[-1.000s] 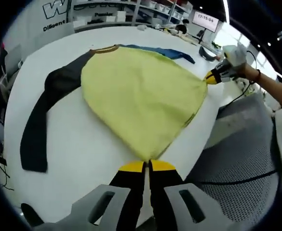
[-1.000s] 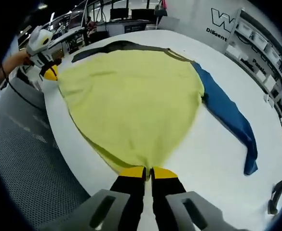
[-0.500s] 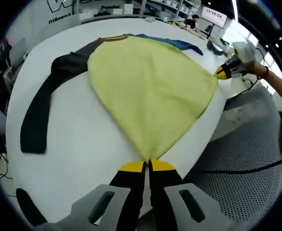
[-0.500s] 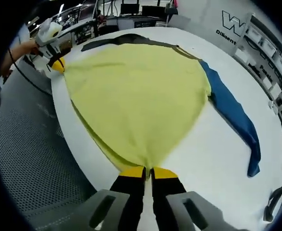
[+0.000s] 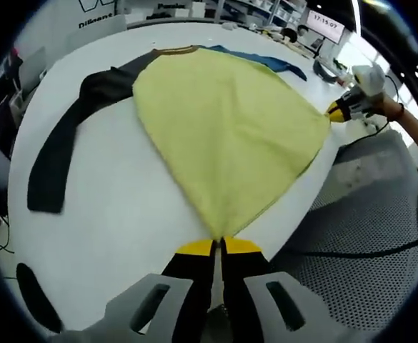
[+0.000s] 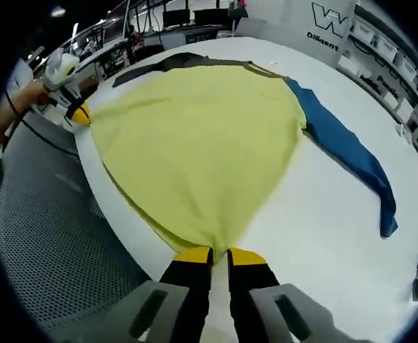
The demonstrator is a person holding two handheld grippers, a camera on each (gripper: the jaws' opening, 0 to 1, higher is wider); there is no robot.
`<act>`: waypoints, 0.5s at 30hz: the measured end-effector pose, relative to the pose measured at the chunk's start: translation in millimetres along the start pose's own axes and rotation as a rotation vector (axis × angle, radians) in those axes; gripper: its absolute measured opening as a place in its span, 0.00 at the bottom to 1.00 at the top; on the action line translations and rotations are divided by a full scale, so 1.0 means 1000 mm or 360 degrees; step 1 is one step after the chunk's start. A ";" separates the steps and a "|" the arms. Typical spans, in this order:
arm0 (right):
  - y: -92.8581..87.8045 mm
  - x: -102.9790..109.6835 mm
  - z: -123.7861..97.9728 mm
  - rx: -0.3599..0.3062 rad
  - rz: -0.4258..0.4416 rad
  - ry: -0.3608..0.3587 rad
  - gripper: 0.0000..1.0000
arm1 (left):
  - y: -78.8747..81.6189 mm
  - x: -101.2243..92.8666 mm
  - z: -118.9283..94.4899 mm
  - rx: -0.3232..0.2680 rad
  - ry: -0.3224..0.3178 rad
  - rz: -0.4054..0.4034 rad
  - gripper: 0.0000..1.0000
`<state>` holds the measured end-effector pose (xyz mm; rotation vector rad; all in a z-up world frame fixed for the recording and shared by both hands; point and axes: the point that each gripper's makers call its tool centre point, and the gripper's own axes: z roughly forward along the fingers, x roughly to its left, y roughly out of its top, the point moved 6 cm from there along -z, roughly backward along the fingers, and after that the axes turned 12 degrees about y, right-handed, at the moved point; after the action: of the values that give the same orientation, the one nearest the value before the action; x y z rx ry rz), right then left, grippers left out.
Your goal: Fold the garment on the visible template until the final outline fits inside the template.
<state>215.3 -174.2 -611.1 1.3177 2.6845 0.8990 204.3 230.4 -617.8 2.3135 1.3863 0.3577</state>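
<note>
Both grippers closed on hem corners of yellow shirt [image 5: 223, 136], spread on white table [image 5: 116, 214]: left gripper [image 5: 217, 246], right gripper [image 6: 219, 254]. Risk: uneven pull drags hem off edge; template probably hidden underneath.

The garment [image 5: 223, 136] has been drawn flatter over the white table [image 5: 116, 214], its yellow body (hem corners pinched) spread wider. The black sleeve [image 5: 66, 143] now lies straighter than a second ago.
</note>
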 end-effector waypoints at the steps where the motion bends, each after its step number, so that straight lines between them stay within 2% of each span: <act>1: 0.004 -0.001 -0.002 -0.0051 0.0034 -0.0001 0.07 | 0.002 0.002 -0.002 -0.0021 0.0023 -0.0017 0.06; 2: 0.005 -0.002 -0.003 -0.0071 0.0049 -0.0001 0.11 | 0.005 0.004 -0.005 -0.0042 0.0049 -0.0026 0.07; 4: 0.021 -0.009 -0.011 -0.0248 0.0183 -0.0038 0.24 | 0.020 0.010 -0.013 -0.0166 0.0105 -0.0175 0.09; 5: 0.024 -0.009 -0.012 -0.0276 0.0204 -0.0033 0.30 | 0.024 0.013 -0.016 -0.0194 0.0109 -0.0219 0.12; 6: 0.032 -0.012 -0.015 -0.0352 0.0263 -0.0029 0.37 | 0.032 0.017 -0.019 -0.0237 0.0127 -0.0270 0.15; 9: 0.050 -0.020 -0.019 -0.0488 0.0343 -0.0029 0.50 | 0.055 0.027 -0.021 -0.0379 0.0147 -0.0428 0.25; 11: 0.061 -0.029 -0.018 -0.0548 0.0432 -0.0031 0.54 | 0.069 0.039 -0.015 -0.0420 0.0181 -0.0570 0.27; 12: 0.063 -0.030 -0.018 -0.0555 0.0441 -0.0033 0.55 | 0.071 0.041 -0.014 -0.0423 0.0195 -0.0590 0.28; 13: 0.071 -0.037 -0.016 -0.0590 0.0473 -0.0049 0.55 | 0.081 0.051 -0.009 -0.0444 0.0252 -0.0597 0.29; 15: 0.079 -0.043 -0.014 -0.0622 0.0479 -0.0056 0.57 | 0.091 0.056 -0.004 -0.0465 0.0313 -0.0627 0.31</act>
<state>296.3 -174.0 -569.2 1.6329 2.1597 1.3276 299.8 242.5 -570.9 1.7611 1.7127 0.6278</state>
